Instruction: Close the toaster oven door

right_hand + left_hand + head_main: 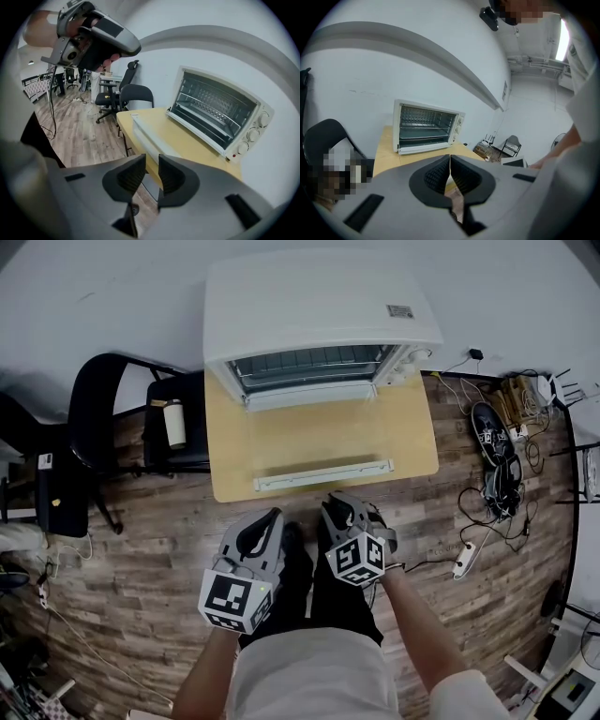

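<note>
Oven door (322,439) flat open, handle (323,474) just beyond jaws.

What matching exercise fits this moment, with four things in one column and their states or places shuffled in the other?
Things:
1. toaster oven door
2. left claw
3. right claw
4. white bottle

States or places:
A. on the black chair left of the table
B. jaws together, nothing between them
C. folded down, open
D. jaws apart, nothing between them

Pairs: 1-C, 2-B, 3-D, 4-A
</note>
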A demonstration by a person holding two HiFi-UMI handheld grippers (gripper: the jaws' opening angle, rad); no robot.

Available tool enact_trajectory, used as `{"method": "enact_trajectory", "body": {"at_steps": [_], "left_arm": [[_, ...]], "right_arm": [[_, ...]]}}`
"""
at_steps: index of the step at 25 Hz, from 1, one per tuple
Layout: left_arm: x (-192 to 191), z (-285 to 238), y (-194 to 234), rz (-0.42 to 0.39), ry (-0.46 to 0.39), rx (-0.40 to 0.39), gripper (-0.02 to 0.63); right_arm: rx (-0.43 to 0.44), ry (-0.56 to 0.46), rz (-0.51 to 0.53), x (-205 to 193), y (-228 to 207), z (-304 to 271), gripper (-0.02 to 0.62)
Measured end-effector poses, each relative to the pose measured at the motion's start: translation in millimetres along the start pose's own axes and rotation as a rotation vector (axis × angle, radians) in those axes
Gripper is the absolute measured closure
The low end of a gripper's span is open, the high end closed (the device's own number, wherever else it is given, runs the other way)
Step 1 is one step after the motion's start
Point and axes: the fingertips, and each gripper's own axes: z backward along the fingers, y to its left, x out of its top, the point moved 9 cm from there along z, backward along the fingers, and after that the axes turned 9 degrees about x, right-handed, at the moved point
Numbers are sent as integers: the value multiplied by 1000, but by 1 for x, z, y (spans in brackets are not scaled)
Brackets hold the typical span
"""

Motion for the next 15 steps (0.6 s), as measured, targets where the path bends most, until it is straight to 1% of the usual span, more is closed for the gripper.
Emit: {"method": "enact_trajectory", "body": {"at_steps": [2,6,15], "left_arm": [[-3,-1,0,3,5,2,597],[-9,-2,1,2,21,16,597],[-15,0,4,22,32,35,597]], "right_arm": [[-16,21,39,-3,-1,-5,516],[-59,70,162,-7,-1,-17,505],[-53,113,247,-18,-1,-32,457]]}}
